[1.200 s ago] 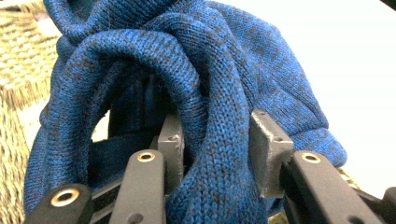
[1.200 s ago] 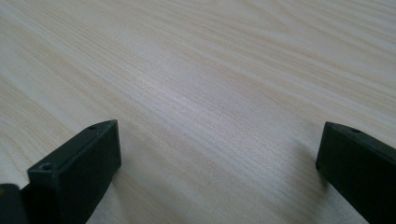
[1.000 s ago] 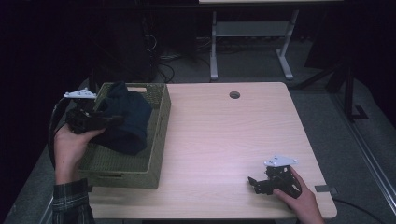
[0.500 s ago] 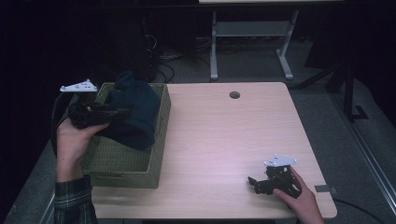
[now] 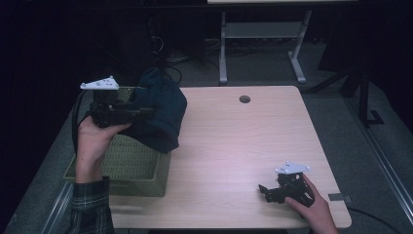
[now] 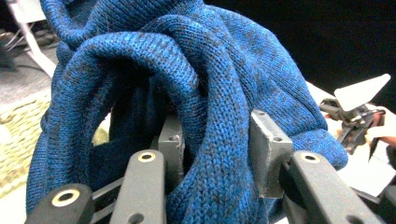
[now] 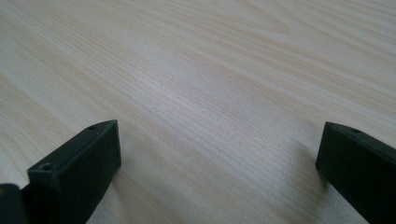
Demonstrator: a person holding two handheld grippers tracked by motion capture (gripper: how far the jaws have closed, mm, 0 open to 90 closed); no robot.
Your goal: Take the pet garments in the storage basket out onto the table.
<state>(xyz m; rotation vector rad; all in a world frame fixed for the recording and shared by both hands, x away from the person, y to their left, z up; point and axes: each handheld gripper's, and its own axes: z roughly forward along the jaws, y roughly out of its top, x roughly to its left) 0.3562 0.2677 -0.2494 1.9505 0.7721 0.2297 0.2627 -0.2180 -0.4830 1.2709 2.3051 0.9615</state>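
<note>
Blue knit sweater (image 5: 163, 109) up now, lifted clear of green woven basket (image 5: 122, 163) since a second ago, carried toward table's (image 5: 243, 146) left edge. Left gripper (image 5: 146, 113) pinching thick fold of it, jaws clamped either side. Bundle hangs bunched, long axis roughly vertical, loose end drooping onto basket's right rim. Right gripper (image 5: 265, 191) unmoved near front right corner, jaws spread wide over bare wood.

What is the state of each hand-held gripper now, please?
Left hand-held gripper: closed on the blue knitted sweater.
Right hand-held gripper: open, holding nothing, above the table.
</note>
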